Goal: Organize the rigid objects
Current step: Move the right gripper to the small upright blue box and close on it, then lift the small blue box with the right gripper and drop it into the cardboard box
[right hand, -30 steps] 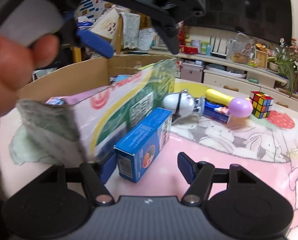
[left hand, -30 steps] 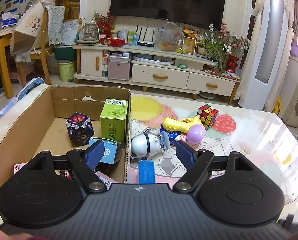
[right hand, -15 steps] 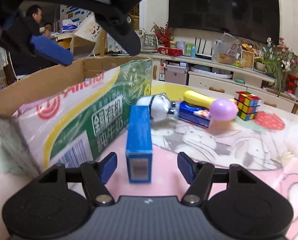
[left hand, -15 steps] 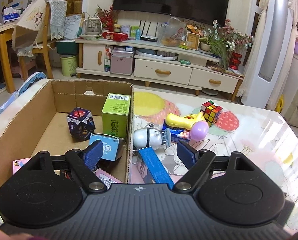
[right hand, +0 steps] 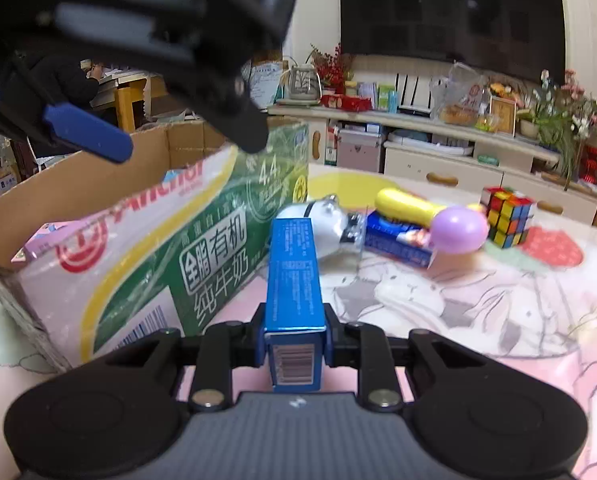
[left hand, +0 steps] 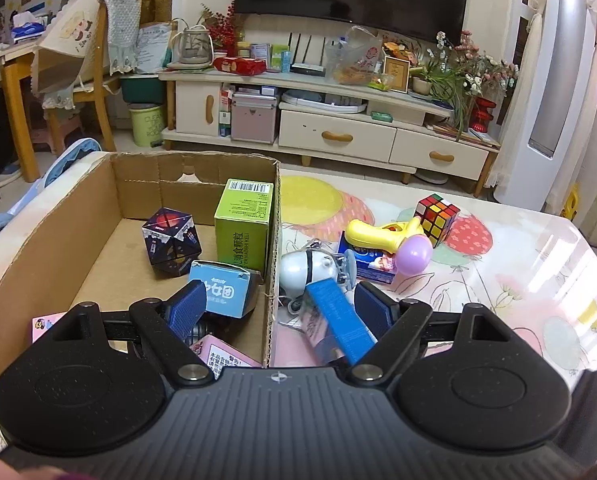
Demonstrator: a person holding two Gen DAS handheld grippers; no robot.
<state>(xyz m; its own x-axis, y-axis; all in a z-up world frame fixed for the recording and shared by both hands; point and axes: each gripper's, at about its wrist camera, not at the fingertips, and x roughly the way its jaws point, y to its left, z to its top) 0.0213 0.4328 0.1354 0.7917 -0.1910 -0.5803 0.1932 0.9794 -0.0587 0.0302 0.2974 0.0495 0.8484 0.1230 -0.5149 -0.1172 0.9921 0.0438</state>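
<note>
Right gripper (right hand: 294, 340) is clamped on the blue box (right hand: 294, 276) just beside the carton (left hand: 272, 216), so I'd lift it clear of the wall, while the left gripper (left hand: 280, 306) hovers spread above.

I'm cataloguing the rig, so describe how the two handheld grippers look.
Both grippers, left gripper and right gripper, match: matte black textured bodies with two round lobes, angular black linkage arms on silver pivot pins, blue ribbed pads on the jaws, and a small emblem on the ridged centre plate. No cables show.
</note>
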